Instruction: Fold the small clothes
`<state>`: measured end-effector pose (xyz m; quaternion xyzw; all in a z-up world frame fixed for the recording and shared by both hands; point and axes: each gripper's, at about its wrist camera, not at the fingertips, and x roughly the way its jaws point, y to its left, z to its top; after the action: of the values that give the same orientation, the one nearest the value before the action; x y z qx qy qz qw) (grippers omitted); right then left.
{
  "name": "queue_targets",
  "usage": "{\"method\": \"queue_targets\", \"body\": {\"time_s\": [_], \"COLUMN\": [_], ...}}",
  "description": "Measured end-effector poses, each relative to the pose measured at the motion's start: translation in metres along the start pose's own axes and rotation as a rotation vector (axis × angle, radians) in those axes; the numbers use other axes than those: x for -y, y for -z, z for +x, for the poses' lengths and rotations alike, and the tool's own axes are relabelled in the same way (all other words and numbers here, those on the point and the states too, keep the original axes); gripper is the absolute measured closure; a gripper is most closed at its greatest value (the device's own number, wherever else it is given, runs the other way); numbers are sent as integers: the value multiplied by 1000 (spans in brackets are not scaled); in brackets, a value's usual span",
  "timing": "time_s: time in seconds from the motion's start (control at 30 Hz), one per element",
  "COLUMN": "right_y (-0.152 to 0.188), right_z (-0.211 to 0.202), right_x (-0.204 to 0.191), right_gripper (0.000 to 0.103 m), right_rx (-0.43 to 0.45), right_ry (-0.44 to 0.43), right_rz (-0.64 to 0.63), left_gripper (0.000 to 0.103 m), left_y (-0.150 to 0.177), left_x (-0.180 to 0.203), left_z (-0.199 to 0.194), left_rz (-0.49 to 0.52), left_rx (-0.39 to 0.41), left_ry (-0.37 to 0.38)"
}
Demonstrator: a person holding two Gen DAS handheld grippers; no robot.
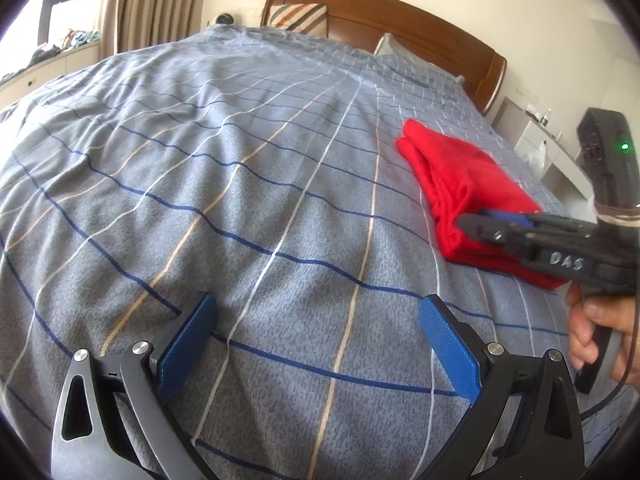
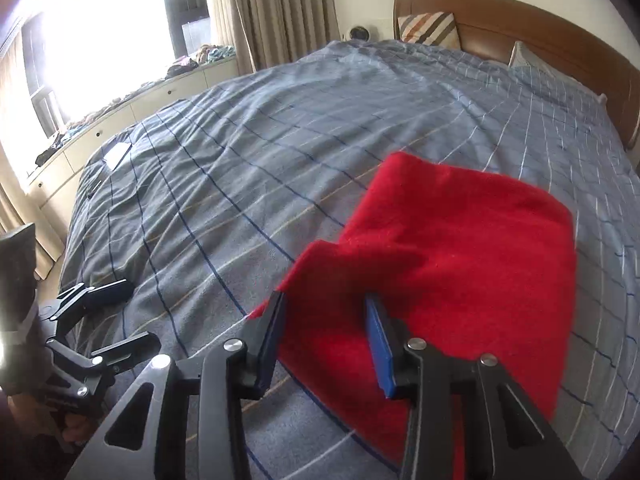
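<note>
Hiding under right gripper | red cloth near edge | grip unclear

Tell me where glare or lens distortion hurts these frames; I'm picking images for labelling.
Right wrist view: the window is blown out white, detail there lost; the red garment stays evenly lit and sharp. Left wrist view: milder glare at the window; fisheye bends the bedspread stripes into curves. Both views: dark vignette corners.
</note>
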<state>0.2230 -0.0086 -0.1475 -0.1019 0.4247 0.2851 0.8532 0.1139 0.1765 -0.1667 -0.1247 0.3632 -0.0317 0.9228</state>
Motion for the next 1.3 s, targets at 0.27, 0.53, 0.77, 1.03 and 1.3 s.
{"method": "queue_targets", "body": {"time_s": [0.27, 0.53, 0.77, 1.03, 1.3], "right_y": [7, 73, 108, 171, 198], "right_z": [-58, -77, -89, -138, -148], "right_x": [9, 62, 62, 48, 61], "right_gripper": [65, 65, 65, 27, 26], "right_rx": [127, 55, 92, 187, 223], "right_ry": [-2, 24, 18, 122, 113], "right_rz": [31, 183, 293, 331, 440], "left_gripper": [2, 1, 1, 0, 0], "left_y": [3, 3, 11, 18, 21], "left_x": [8, 12, 18, 28, 28], "left_z": [3, 7, 7, 10, 10], "left_rz": [34, 37, 104, 148, 162], "left_rx": [-7, -7, -3, 12, 25], "left_ry": [-29, -36, -79, -134, -147]}}
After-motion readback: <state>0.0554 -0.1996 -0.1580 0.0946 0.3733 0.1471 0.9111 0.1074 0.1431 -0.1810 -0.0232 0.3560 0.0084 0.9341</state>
